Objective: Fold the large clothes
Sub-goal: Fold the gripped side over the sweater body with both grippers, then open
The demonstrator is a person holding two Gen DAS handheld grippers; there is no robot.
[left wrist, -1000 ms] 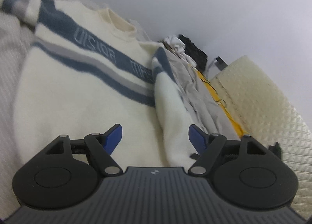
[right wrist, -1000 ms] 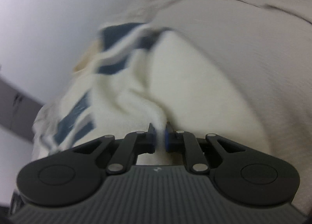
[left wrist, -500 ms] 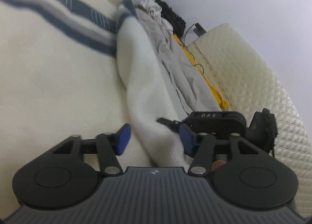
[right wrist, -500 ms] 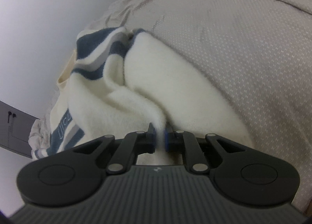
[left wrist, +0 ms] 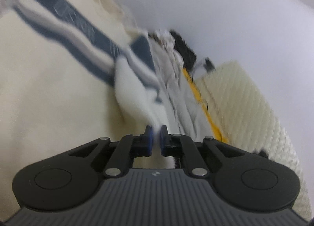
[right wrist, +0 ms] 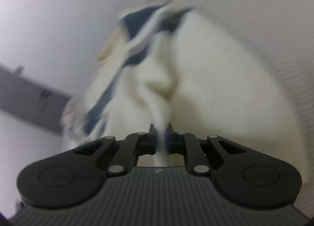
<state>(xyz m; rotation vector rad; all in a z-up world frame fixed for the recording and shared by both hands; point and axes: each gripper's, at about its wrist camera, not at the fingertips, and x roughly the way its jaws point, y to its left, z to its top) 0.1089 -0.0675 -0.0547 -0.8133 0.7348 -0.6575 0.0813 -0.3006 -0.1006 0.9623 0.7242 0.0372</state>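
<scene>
Both grippers, left gripper [left wrist: 155, 135] & right gripper [right wrist: 161, 135], pinch cream blue-striped fleece sweater [left wrist: 49, 88]; only left view shows yellow strap [left wrist: 206, 108] at centre-right

Both views are smeared by motion. In the left wrist view the lettering on the blue stripe [left wrist: 86, 23] of the sweater [left wrist: 49, 92] cannot be read, and the sweater is cut off by the left and top edges. The dark object [left wrist: 185, 49] by the wall and the yellow strip [left wrist: 204, 106] are too blurred to be identified. The cloth pinched between the pads of the left gripper [left wrist: 155, 141] is hidden behind them below the tips. In the right wrist view the sweater's stripes [right wrist: 137, 29] are blurred, the collar is only a tan smudge [right wrist: 109, 49], and the marks on the grey panel [right wrist: 29, 96] cannot be made out. The fold in the right gripper [right wrist: 161, 139] is partly covered by the pads.
</scene>
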